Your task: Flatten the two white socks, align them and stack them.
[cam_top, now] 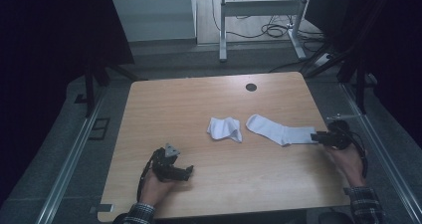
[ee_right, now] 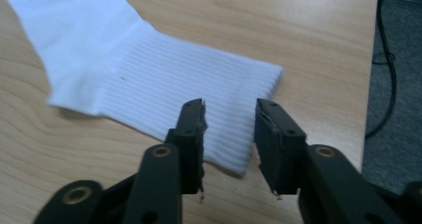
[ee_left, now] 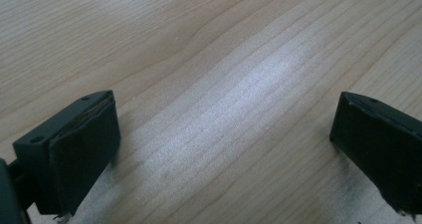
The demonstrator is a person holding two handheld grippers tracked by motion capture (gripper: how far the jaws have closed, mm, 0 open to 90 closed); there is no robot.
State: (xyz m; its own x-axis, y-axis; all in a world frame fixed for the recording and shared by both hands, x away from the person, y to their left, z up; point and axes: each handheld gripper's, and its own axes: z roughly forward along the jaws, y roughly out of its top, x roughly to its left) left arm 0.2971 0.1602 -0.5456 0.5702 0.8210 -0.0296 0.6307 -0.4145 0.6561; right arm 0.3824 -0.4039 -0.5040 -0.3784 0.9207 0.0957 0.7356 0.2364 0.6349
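Your right gripper lies level, pointing to nine o'clock, jaws parted over the flat sock's cuff. Your left gripper rests gaping, pointing to three o'clock.

Dim high view with dark edges; soft glare streaks the table; near jaws are slightly blurred.

The high view looks forward and down from above the near edge of the desk, taking in the whole top. The left gripper view rides low and close over bare wood near the near-left corner. The right gripper view (just as close) faces the ribbed cuff of the flat sock by the right edge, which the high view shares.
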